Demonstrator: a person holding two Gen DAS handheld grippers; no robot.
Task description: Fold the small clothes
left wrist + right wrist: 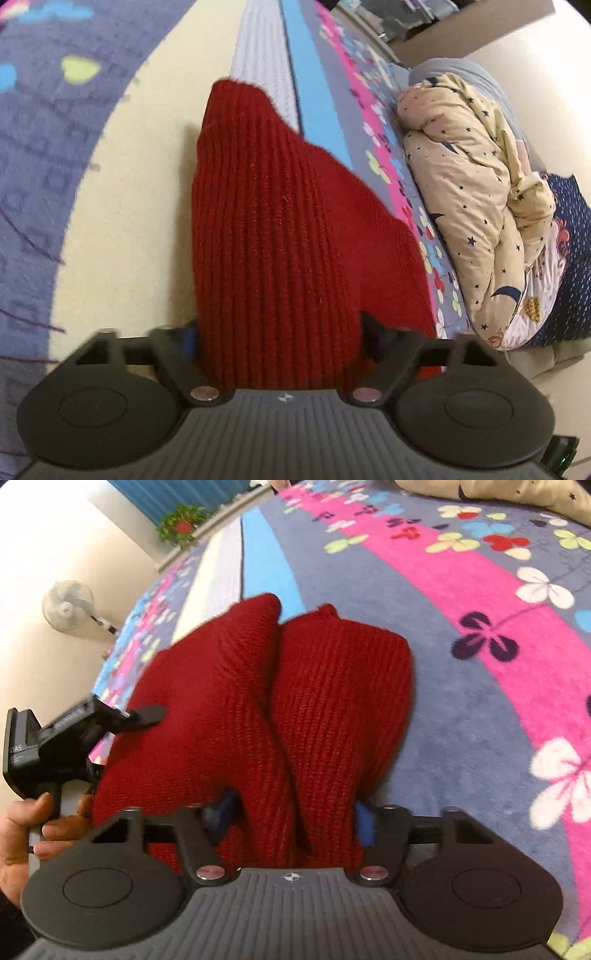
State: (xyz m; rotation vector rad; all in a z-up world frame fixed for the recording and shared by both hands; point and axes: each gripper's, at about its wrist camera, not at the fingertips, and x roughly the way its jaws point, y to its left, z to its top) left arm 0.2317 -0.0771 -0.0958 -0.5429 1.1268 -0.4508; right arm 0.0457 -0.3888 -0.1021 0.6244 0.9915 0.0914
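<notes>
Your left gripper (pixel 279 332) has the red knit (pixel 273 236) bunched between its fingers and grips it, though the pads are mostly hidden. Your right gripper (pixel 291 812) clamps two folds of the same knit (pixel 266 701) between blue pads (pixel 365 823). The knit lies on the flowered blanket (pixel 480 602), near the rolled quilt (pixel 472 206)

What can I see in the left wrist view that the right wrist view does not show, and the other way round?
Only the left wrist view shows the rolled star-print quilt. Only the right wrist view shows the standing fan, the potted plant, and a hand holding the other claw's handle. Both show the red knitted garment on the flowered blanket.
</notes>
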